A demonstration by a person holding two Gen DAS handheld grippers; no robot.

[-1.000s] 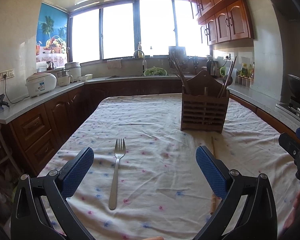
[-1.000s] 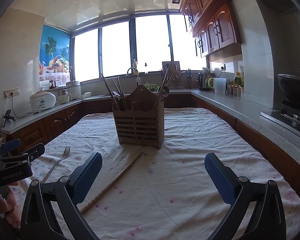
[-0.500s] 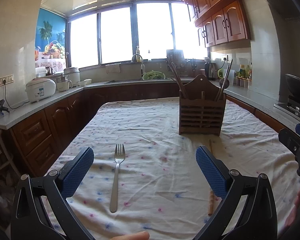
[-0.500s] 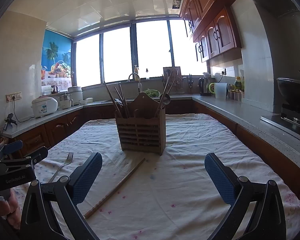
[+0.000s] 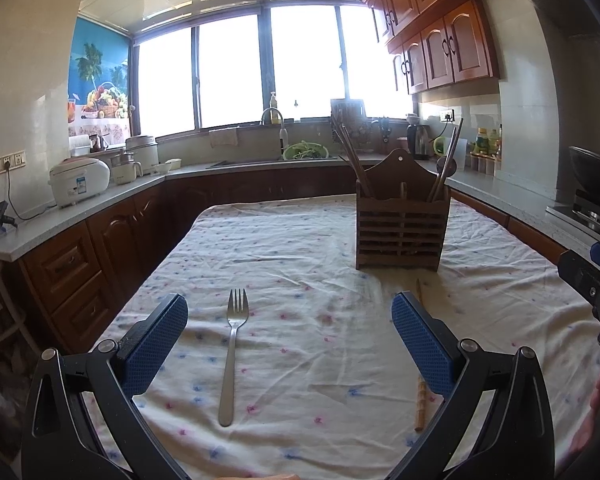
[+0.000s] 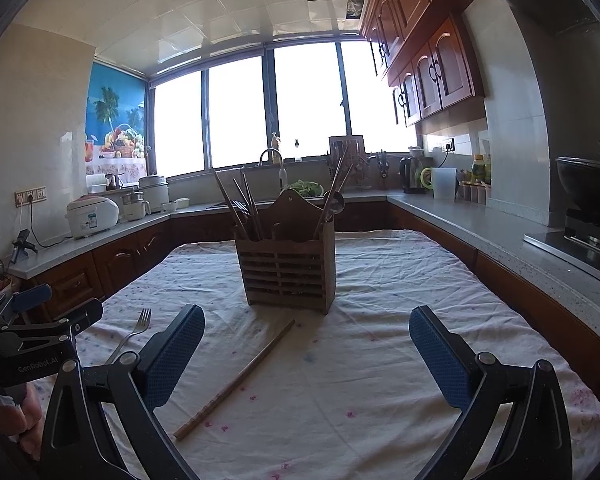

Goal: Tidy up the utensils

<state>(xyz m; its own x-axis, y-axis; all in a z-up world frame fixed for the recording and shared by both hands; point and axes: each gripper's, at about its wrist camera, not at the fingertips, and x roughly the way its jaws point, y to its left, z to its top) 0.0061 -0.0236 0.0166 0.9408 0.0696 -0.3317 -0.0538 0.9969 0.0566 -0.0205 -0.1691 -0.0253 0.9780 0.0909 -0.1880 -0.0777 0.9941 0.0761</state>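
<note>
left gripper has its tongs spread wide and empty, hovering over the floral tablecloth with a steel fork lying flat between the two pads, nearer the left one, tines pointing away. looks lined up for a fork pickup, handle toward the tongs. right gripper is also wide apart, holding nothing, raised above the cloth. a single bamboo chopstick lies diagonally just ahead of its left pad, far tip aimed toward the wooden utensil caddy standing straight ahead, well beyond the tips. the caddy already holds chopsticks and a ladle upright, so it's likely the drop target. fork and chopstick both remain loose on the cloth, not yet sorted.
</note>
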